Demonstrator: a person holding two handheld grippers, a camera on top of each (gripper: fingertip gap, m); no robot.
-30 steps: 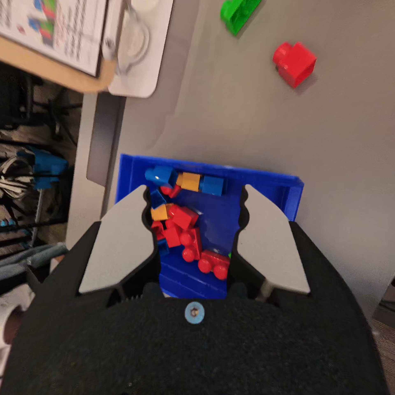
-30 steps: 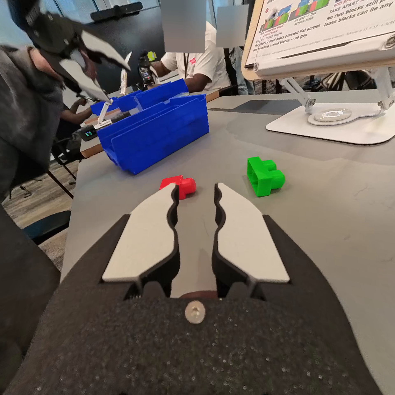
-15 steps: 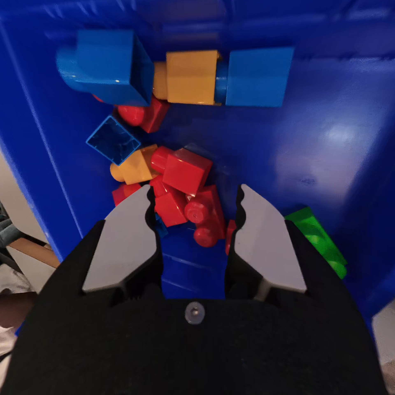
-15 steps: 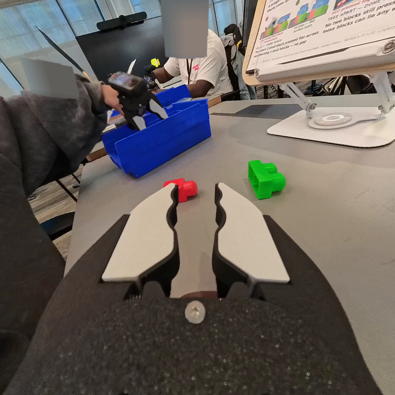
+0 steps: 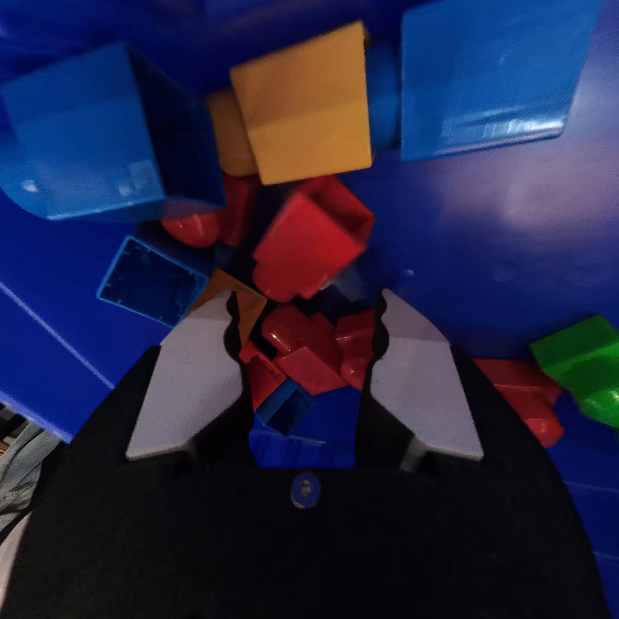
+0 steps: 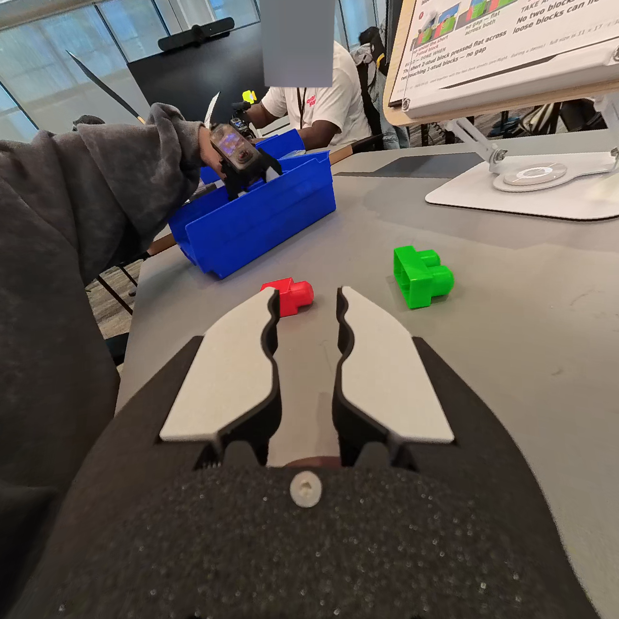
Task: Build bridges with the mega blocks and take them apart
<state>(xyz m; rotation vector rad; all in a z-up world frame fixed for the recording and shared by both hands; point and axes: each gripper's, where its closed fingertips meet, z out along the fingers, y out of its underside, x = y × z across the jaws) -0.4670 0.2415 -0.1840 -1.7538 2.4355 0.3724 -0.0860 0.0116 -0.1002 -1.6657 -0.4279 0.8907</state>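
Left wrist view is dim, softly blurred, with glare on the blue bin (image 5: pixel 502 234) floor. Right wrist view is bright, daylit from windows (image 6: pixel 67 67), sharp, edges bent by wide-angle distortion.

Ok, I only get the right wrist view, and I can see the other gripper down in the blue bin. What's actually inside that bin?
Observer: The left wrist view shows a heap of loose blocks on the floor of the blue bin. They are red, blue and orange, with a green block off to one side.
Operator: Has that gripper grabbed one?
Observer: No. The left gripper is open, and a red block lies between its fingers, not yet clamped.
Operator: Are they all lying the same way up?
Observer: No. A blue block just left of the fingers shows its hollow underside to the camera.
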